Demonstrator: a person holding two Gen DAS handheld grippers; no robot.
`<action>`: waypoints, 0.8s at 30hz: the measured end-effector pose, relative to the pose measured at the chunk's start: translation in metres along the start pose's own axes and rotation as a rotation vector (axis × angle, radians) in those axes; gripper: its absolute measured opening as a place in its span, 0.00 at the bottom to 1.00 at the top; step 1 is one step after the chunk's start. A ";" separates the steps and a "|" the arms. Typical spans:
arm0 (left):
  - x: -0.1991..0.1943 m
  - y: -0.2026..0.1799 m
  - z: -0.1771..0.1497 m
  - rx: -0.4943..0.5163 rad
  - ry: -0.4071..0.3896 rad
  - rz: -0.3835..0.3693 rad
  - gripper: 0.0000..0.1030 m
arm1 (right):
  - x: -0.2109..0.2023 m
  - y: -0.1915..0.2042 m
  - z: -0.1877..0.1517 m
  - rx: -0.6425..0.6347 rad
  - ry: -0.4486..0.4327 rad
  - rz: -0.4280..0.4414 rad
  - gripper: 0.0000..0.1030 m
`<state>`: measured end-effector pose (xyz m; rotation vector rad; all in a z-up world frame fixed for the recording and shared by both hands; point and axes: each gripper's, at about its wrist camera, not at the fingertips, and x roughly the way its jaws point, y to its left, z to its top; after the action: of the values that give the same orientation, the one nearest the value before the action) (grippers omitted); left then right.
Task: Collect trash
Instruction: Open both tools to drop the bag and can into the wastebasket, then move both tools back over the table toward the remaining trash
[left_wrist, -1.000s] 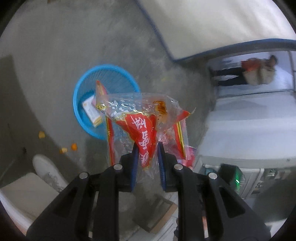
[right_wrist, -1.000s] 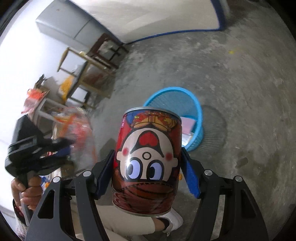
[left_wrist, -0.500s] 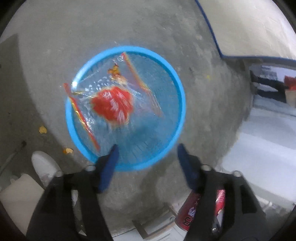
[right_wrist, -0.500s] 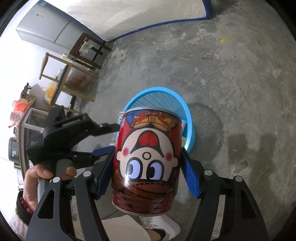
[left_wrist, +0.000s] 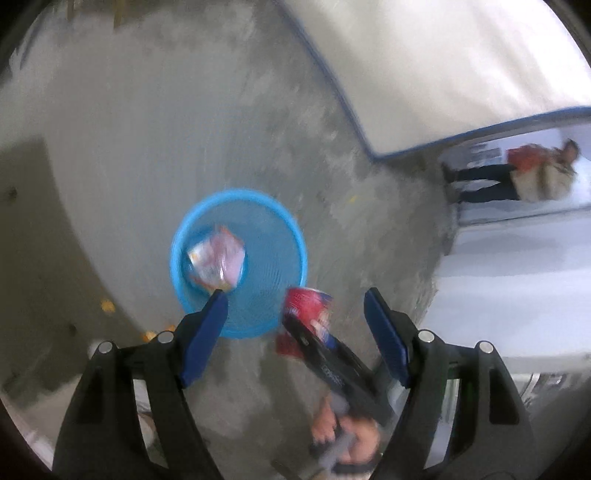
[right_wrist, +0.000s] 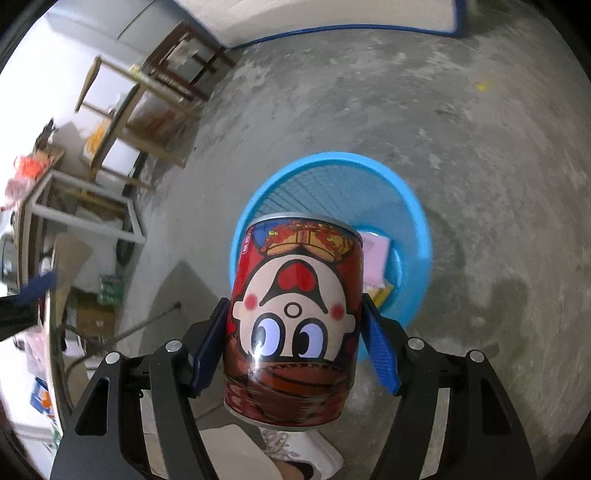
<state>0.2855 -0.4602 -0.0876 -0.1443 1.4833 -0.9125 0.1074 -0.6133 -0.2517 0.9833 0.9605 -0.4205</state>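
Between the blue pads of the left gripper (left_wrist: 295, 317), nothing at all: its jaws have just been opening and stand wide, empty, above the concrete floor (left_wrist: 147, 129). Pic's smeared w/ motion blur. Just past the left pad sits the blue basket (left_wrist: 291, 236), upright on the floor, and down inside it lies a crumpled clear snack wrapper (left_wrist: 218, 260) w/ pink and orange print, against the near-left wall of the basket. Right beside the basket rim, lower right, the red can (left_wrist: 308, 308) comes into shot, clamped in the right gripper (right_wrist: 295, 343), w/ a hand (left_wrist: 347, 439) on the handle below it.

Over to the right wrist view: right gripper's pads press both sides of the red can (right_wrist: 295, 321), cartoon face upside down toward the camera, silver rim at each end. Can hangs in the air, directly in front of the blue basket (right_wrist: 413, 206), hiding the near part of its rim. Inside the basket, a pink packet (right_wrist: 375, 258) and some yellow scrap peek out beside the can. A white shoe (right_wrist: 295, 450) shows under the can at bottom. Further out: wooden frame tables (right_wrist: 122, 110) at upper left, a cluttered bench along the left edge, blue-edged wall (right_wrist: 332, 11) at top.
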 end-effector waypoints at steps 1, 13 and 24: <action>-0.018 -0.003 -0.004 0.016 -0.031 -0.007 0.74 | 0.004 0.007 0.004 -0.022 -0.004 -0.006 0.65; -0.180 0.037 -0.136 0.134 -0.295 0.008 0.80 | 0.055 0.026 0.009 -0.160 0.067 -0.169 0.74; -0.237 0.102 -0.231 0.017 -0.470 0.034 0.81 | -0.043 0.012 -0.044 -0.117 -0.029 -0.079 0.74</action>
<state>0.1642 -0.1485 0.0032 -0.2987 1.0389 -0.7965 0.0716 -0.5745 -0.2185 0.8339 0.9885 -0.4387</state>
